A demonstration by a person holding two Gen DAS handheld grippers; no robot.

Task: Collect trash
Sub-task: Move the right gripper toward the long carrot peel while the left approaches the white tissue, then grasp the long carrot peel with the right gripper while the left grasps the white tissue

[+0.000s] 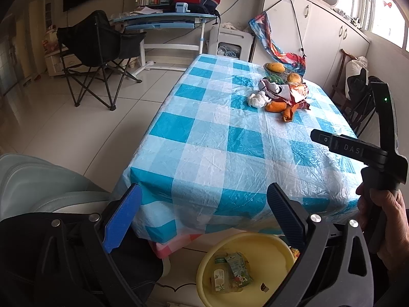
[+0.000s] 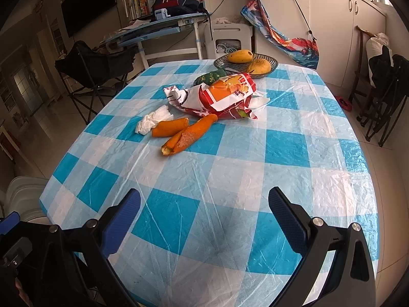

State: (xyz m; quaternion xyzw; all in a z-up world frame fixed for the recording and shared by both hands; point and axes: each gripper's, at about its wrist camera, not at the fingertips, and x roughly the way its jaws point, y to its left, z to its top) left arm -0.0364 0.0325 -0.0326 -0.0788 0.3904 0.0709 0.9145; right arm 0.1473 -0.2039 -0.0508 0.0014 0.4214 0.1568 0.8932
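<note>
Trash heaped at the far side of the checked worktop, both tools empty.
Crumpled white tissue, curled orange peels and a glossy crinkled wrapper lie touching, near the fruit dish. Only the left view shows the yellow basin on the floor holding packets. Left tool and right tool gape wide.

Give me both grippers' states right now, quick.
Left gripper: open, holding nothing, above the yellow basin.
Right gripper: open, holding nothing, over the checked tablecloth.
</note>
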